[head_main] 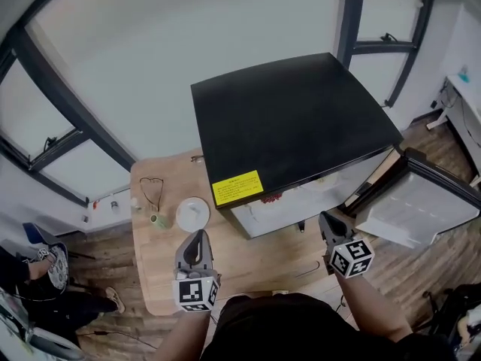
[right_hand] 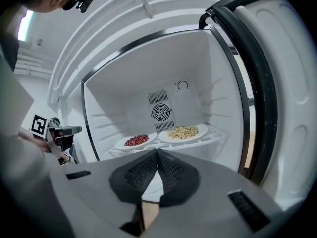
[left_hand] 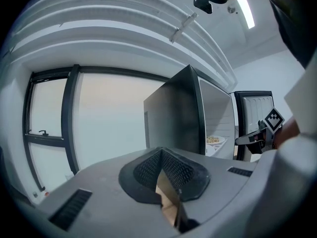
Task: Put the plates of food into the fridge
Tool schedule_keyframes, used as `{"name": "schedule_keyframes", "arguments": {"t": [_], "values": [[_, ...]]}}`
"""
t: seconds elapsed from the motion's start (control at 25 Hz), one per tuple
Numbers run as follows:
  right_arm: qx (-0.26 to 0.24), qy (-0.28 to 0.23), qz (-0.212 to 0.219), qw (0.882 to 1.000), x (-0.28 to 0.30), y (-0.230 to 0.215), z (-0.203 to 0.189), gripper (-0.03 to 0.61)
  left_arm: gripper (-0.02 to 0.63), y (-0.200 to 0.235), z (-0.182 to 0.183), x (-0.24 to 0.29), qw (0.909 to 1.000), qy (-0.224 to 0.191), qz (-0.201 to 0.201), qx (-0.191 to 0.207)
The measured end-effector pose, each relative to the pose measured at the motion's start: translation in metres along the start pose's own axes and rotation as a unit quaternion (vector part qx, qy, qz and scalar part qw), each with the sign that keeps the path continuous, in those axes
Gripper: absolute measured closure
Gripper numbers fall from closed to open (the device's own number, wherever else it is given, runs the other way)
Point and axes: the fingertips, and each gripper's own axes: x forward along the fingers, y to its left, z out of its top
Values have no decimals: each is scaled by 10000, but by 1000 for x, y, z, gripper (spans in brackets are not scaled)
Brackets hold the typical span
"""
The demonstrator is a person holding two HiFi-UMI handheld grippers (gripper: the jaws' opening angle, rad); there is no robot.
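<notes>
White plate of red food (right_hand: 136,141) and plate of pale grains (right_hand: 183,132) sit side by side on the shelf (right_hand: 220,134) inside the open fridge (right_hand: 124,83). The right gripper (right_hand: 157,151) and the left gripper (left_hand: 162,151) both have jaws pressed together, gripping nothing.

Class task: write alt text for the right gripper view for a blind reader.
An open fridge holds a plate of red food and a plate of yellow food side by side on its wire shelf. The right gripper, jaws shut and empty, points toward them.

Both plates (right_hand: 183,132) — inside fridge (right_hand: 124,93).
</notes>
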Motion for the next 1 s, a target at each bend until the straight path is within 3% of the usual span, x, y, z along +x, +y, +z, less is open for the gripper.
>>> {"name": "schedule_keyframes", "arguments": {"t": [0.32, 1.0], "values": [[-108, -167, -17, 9998, -9, 0, 9, 557, 611, -10, 7, 0, 9998, -129, -74, -133], [-124, -252, 4, 9996, -7, -1, 18, 557, 611, -11, 11, -1, 9998, -148, -92, -6]]}}
